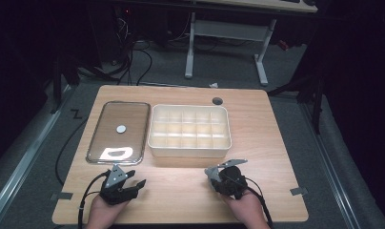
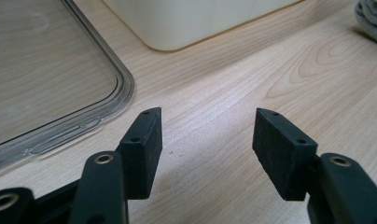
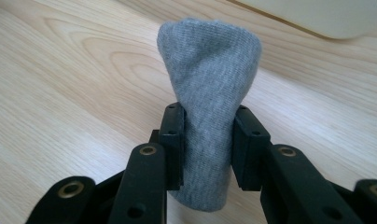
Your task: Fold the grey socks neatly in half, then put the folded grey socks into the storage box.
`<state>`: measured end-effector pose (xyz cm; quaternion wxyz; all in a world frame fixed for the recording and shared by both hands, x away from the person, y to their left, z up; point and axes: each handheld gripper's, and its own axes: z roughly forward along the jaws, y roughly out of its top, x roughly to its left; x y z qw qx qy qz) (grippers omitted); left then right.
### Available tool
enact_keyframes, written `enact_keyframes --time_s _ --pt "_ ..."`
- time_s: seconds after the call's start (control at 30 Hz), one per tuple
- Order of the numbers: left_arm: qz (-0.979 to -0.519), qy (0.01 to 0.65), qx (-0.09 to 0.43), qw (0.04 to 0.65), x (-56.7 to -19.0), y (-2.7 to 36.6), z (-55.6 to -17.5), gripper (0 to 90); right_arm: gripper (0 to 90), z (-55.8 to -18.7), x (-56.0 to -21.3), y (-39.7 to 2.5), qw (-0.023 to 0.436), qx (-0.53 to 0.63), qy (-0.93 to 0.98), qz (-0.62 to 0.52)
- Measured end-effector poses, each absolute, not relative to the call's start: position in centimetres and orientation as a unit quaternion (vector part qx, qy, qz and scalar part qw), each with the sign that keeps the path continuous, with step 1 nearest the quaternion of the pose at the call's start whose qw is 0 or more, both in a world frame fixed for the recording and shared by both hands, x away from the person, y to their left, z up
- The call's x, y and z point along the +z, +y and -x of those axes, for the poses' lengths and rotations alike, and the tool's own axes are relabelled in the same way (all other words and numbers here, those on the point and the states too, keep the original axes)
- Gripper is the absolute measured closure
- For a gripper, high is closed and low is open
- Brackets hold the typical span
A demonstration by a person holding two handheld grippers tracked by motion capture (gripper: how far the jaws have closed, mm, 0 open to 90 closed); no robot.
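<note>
While the wooden surface [image 1: 271, 143] carries everything, its biggest item is the cream divided box [image 1: 189, 131], every compartment showing bare. Beside it on the left lies the clear lid [image 1: 118, 132], flat and off the box. Nearer the person, the left claw [image 1: 133, 182] rests with its jaws spread wide on nothing, just short of the lid's corner. The right claw [image 3: 207, 140] is clamped on a rolled grey sock [image 3: 207, 88], held just above the boards in front of the box. Judging by this, packing has barely begun: the sock is picked up, and placing it in a compartment and lidding the box remain.
</note>
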<state>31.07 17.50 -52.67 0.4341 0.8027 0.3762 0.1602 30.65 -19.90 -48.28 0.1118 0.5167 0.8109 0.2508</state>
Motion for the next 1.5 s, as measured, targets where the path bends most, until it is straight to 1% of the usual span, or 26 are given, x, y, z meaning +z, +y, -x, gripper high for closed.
enact_keyframes --time_s 0.4,0.67,1.0,1.27,1.5 --pt "-0.799 0.380 0.159 0.438 -52.9 17.7 -31.0 43.6 69.5 -30.6 -48.0 -22.9 0.128 0.232 0.810 -0.523" --pt "-0.801 0.377 0.159 0.438 -53.0 17.5 -30.9 43.5 69.6 -30.7 -46.9 -24.4 0.142 0.216 0.816 -0.517" --pt "-0.801 0.376 0.157 0.438 -53.1 17.5 -30.9 43.6 69.6 -31.7 -45.2 -24.7 0.136 0.215 0.816 -0.519" --pt "-0.802 0.377 0.157 0.436 -53.1 17.5 -31.0 43.9 69.8 -33.2 -43.4 -24.6 0.119 0.214 0.818 -0.521" --pt "-0.803 0.375 0.157 0.436 -53.1 17.4 -31.0 44.0 69.9 -34.6 -42.2 -24.4 0.118 0.210 0.822 -0.516"
